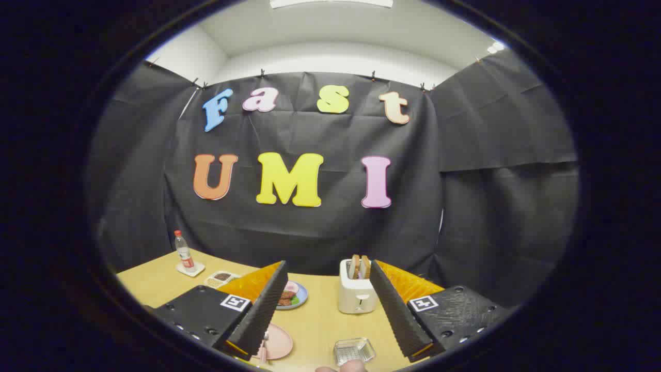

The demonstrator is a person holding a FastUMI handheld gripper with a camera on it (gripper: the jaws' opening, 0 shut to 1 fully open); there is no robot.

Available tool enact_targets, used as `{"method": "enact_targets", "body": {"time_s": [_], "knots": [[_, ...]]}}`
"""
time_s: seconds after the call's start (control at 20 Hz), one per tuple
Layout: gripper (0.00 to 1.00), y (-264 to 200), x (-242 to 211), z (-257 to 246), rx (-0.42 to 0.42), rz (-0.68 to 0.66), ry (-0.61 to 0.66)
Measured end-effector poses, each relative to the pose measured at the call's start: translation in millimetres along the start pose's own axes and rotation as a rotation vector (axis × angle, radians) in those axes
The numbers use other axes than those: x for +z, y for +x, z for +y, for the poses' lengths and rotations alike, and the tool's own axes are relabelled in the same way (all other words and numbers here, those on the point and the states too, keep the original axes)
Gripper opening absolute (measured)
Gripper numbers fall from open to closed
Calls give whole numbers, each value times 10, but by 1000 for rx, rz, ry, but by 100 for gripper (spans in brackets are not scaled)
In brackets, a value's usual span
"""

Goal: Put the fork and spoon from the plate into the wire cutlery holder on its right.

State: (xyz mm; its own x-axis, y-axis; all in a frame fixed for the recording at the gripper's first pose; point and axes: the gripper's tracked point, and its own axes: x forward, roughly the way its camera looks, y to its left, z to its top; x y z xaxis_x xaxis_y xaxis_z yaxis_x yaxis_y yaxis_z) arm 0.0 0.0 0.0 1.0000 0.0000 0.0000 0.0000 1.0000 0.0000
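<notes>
We look across a pale wooden table (320,320) closed in by black cloth walls under a white ceiling. Our gripper (328,302) hangs above the near part of the table with its jaws spread wide, nothing between them but open tabletop.

The pink plate (279,342) lies at the near edge, partly behind our left finger (261,310), and a piece of cutlery (264,345) rests on its near side; we cannot tell whether it is the fork or the spoon. The wire cutlery holder (353,351) sits to the plate's right, also at the near edge, between the fingers, apart from the plate. A fingertip (347,367) shows just in front of it.

Beyond the fingers, a white toaster (356,294) stands mid-table with slices of bread (359,266) in its slots. A blue plate of food (292,295) sits behind the left finger. Toward the far left corner stand a bottle (183,251) on a coaster (190,269) and a small divided dish (221,279).
</notes>
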Motion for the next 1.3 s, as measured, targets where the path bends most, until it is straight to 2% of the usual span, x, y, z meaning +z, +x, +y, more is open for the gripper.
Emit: {"method": "enact_targets", "body": {"time_s": [0.9, 1.3], "knots": [[95, 88, -280, -112, 1, 64, 44], [95, -122, -899, 332, 95, 173, 51]]}}
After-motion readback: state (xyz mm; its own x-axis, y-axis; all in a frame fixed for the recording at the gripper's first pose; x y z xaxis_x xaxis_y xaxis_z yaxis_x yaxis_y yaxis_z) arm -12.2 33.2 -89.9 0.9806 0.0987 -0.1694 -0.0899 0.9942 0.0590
